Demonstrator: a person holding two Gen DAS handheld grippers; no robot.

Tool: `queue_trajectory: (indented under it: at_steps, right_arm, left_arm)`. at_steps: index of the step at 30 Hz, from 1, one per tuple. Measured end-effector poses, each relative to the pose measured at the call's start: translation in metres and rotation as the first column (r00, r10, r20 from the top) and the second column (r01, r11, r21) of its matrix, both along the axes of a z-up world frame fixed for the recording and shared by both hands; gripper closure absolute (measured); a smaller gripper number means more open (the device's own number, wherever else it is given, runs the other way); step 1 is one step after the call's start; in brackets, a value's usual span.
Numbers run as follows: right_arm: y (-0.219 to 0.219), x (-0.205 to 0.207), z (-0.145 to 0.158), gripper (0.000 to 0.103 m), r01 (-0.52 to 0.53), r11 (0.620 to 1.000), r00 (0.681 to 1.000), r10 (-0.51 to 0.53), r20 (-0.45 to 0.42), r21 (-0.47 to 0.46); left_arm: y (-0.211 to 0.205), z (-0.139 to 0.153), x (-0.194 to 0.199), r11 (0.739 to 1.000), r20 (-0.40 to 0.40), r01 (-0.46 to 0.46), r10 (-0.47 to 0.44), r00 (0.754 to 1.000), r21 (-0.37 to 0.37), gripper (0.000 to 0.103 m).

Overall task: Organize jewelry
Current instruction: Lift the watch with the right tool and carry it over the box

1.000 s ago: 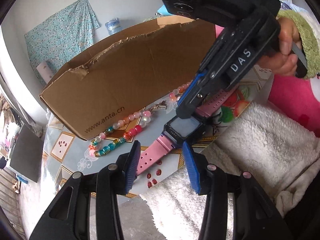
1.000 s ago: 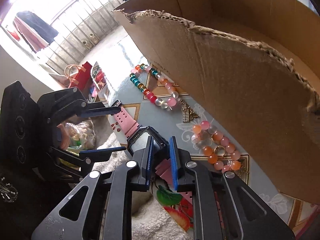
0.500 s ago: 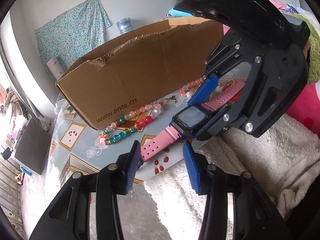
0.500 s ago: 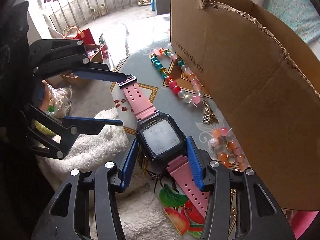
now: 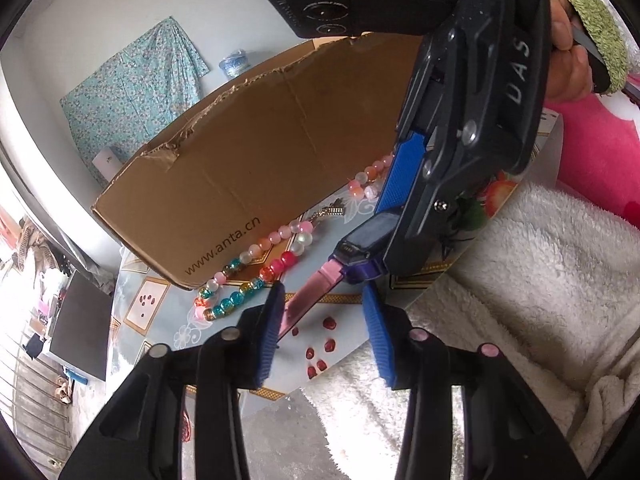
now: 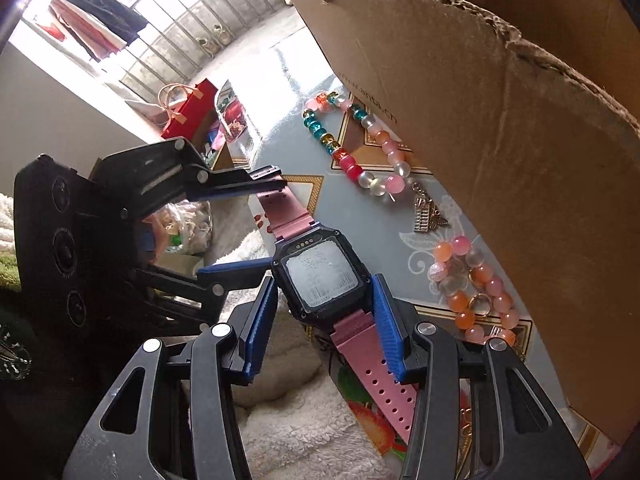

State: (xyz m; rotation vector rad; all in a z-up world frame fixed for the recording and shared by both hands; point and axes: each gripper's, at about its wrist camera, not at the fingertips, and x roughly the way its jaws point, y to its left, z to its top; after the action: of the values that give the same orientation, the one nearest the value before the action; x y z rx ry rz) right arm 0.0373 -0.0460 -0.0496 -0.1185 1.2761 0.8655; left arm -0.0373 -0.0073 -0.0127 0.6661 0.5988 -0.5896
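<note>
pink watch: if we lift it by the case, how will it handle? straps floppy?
Likely yes: the pink watch has thin perforated straps, which bend at the case, so they should droop. The boxy case looks rigid, a firm hold. Its glossy screen face may be slippery; the side edges between the right tool's pads seem safer.

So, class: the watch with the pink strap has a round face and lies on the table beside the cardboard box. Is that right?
Not quite. The watch has a squarish face with cut corners, not a round one, as the right wrist view shows. Its strap is pink, and it lies on the table beside the cardboard box.
</note>
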Motion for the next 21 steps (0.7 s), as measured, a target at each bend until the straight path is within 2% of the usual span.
queue_trajectory:
  at_steps: [3,5,8,11,14,17,21]
  right_arm:
    - [-0.013,-0.002,0.01,0.058,0.031,0.999,0.999,-0.031,0.014,0.02]
    - [-0.027,-0.007,0.017,0.058,0.075,0.996,0.996,-0.076,0.036,0.037]
    - [-0.041,-0.021,0.028,0.058,0.143,0.989,0.983,-0.148,0.112,0.047]
    - [-0.051,-0.045,0.032,0.058,0.197,0.98,0.956,-0.193,0.221,0.006]
    - [-0.043,-0.066,0.023,0.071,0.252,0.963,0.917,-0.206,0.342,-0.095]
    - [-0.035,-0.08,0.012,0.092,0.313,0.932,0.871,-0.204,0.446,-0.185]
    - [-0.033,-0.092,0.015,0.102,0.378,0.913,0.822,-0.255,0.509,-0.155]
  left_arm:
    - [-0.001,0.0,0.001,1.0,-0.016,0.0,0.0,1.0,-0.015,0.081]
    - [0.004,0.001,0.005,1.0,-0.02,-0.023,0.023,1.0,-0.015,0.095]
    - [0.012,0.006,0.011,0.996,-0.093,-0.033,0.026,0.995,-0.081,0.096]
    - [0.015,0.008,0.017,0.994,-0.116,-0.039,0.027,0.993,-0.098,0.096]
    - [0.015,0.007,0.019,0.995,-0.111,-0.031,0.021,0.994,-0.091,0.097]
    - [0.012,0.006,0.019,0.997,-0.088,-0.027,0.02,0.996,-0.074,0.097]
    - [0.008,0.011,0.012,0.996,-0.057,-0.029,0.024,0.998,-0.085,0.1]
